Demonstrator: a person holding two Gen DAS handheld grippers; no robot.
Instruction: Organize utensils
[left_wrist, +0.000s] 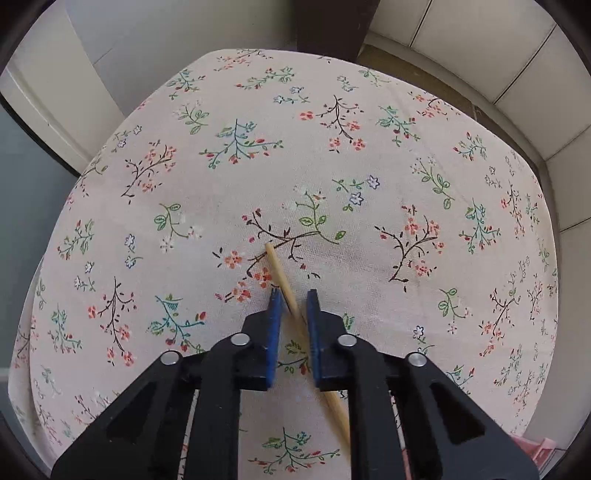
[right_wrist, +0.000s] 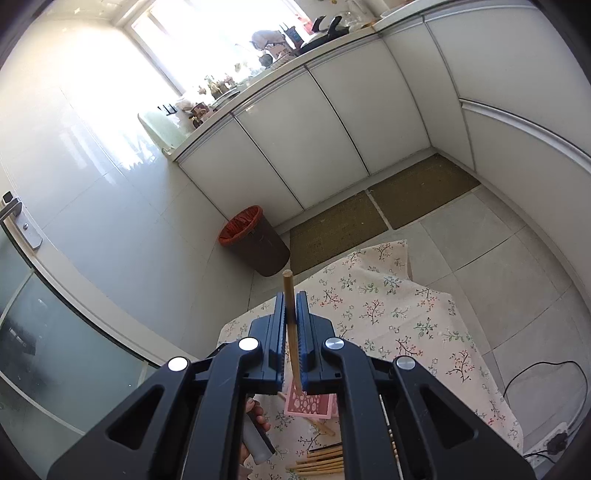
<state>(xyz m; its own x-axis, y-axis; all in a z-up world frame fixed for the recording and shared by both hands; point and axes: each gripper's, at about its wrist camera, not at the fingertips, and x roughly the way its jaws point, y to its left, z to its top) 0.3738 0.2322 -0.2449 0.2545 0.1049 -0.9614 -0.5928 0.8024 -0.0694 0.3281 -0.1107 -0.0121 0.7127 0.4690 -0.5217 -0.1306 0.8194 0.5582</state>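
Observation:
In the left wrist view my left gripper (left_wrist: 293, 295) is shut on a wooden chopstick (left_wrist: 279, 271), which runs diagonally between the blue pads, its tip over the floral tablecloth (left_wrist: 229, 177). In the right wrist view my right gripper (right_wrist: 291, 295) is shut on another wooden chopstick (right_wrist: 288, 291), held upright well above the table, its end sticking out past the fingertips. Below it, a pink perforated holder (right_wrist: 308, 404) and a pile of several chopsticks (right_wrist: 321, 461) lie on the cloth.
The table (right_wrist: 406, 325) stands on a tiled kitchen floor. A brown bin with a red liner (right_wrist: 255, 240) stands beyond the table by white cabinets (right_wrist: 332, 122). A black cable (right_wrist: 546, 373) and a power strip lie on the floor at the right. A hand (right_wrist: 255, 413) grips a handle below.

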